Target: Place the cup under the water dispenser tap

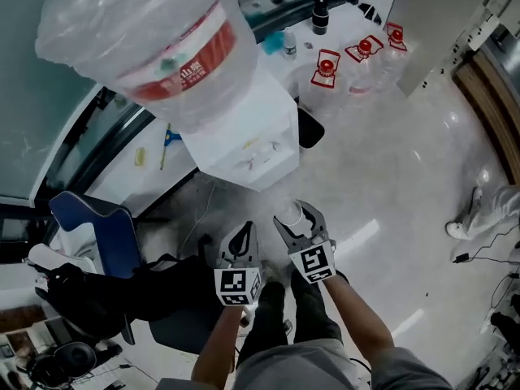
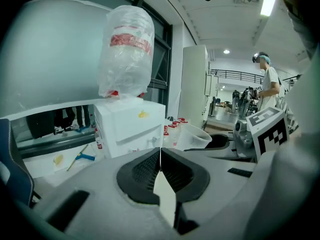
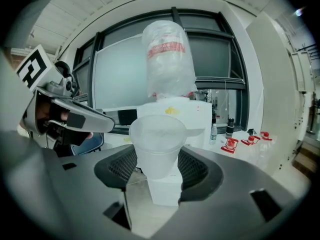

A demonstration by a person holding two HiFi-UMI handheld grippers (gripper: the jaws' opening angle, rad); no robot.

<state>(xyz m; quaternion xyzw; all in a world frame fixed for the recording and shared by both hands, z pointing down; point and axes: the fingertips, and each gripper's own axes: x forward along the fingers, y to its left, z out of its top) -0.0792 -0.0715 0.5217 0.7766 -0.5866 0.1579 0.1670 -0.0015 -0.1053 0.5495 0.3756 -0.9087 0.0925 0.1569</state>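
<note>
A clear plastic cup [image 3: 157, 146] stands upright between the jaws of my right gripper [image 1: 296, 220], which is shut on it; the cup [image 1: 290, 212] also shows in the head view, and the cup [image 2: 194, 137] sits right of centre in the left gripper view. Ahead stands the white water dispenser [image 1: 244, 149] with a plastic-wrapped bottle [image 1: 158, 43] on top. The dispenser [image 3: 175, 111] fills the middle of the right gripper view, behind the cup. My left gripper [image 1: 238, 246] is beside the right one, jaws shut with nothing between them. The taps are too small to make out.
Several red-capped water jugs [image 1: 327, 70] stand on the floor right of the dispenser. A blue chair [image 1: 97, 222] and dark bags [image 1: 89, 295] lie at the left. A window ledge [image 1: 142, 165] runs behind the dispenser. A person [image 2: 267, 84] stands far off at the right.
</note>
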